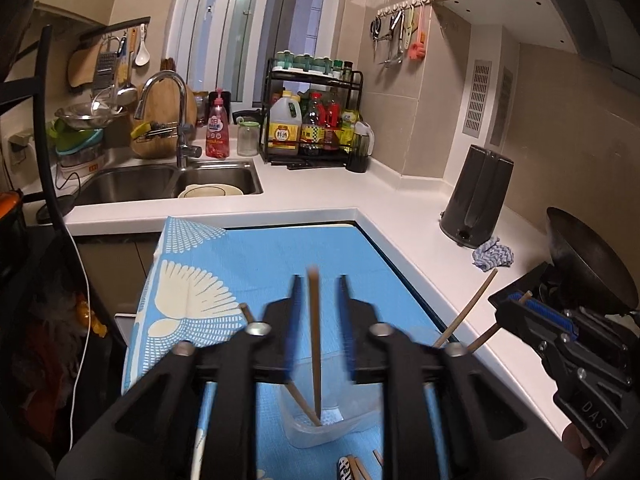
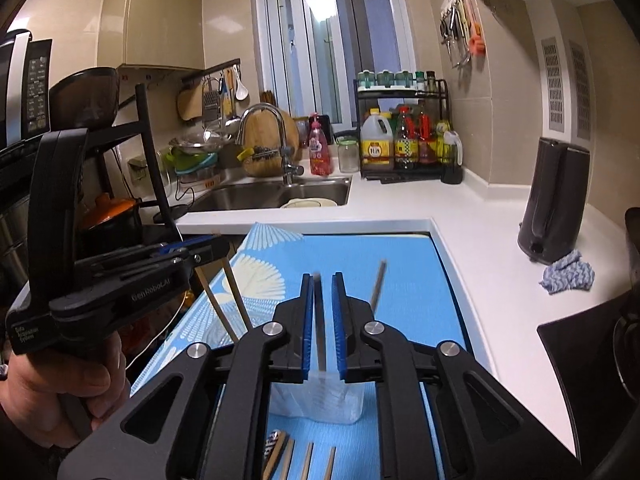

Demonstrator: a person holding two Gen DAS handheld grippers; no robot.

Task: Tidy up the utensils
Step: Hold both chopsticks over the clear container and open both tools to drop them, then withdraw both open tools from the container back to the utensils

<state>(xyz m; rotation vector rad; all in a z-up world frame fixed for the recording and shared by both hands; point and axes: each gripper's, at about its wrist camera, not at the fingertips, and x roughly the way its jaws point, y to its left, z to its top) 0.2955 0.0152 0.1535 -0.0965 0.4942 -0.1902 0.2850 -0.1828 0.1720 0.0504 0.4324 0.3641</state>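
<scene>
Over the clear container (image 1: 332, 420) on the blue-clothed desk (image 1: 280, 248), you are standing both grippers above it; the left gripper (image 1: 318, 280) and right gripper (image 2: 322, 280) jaws are apart, each chopstick (image 1: 314, 340) dropping in loose.

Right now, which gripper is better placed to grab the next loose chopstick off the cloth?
Likely left. Left gripper stands wide of its chopstick, tip already in the container. Right gripper is barely open around its own.
</scene>
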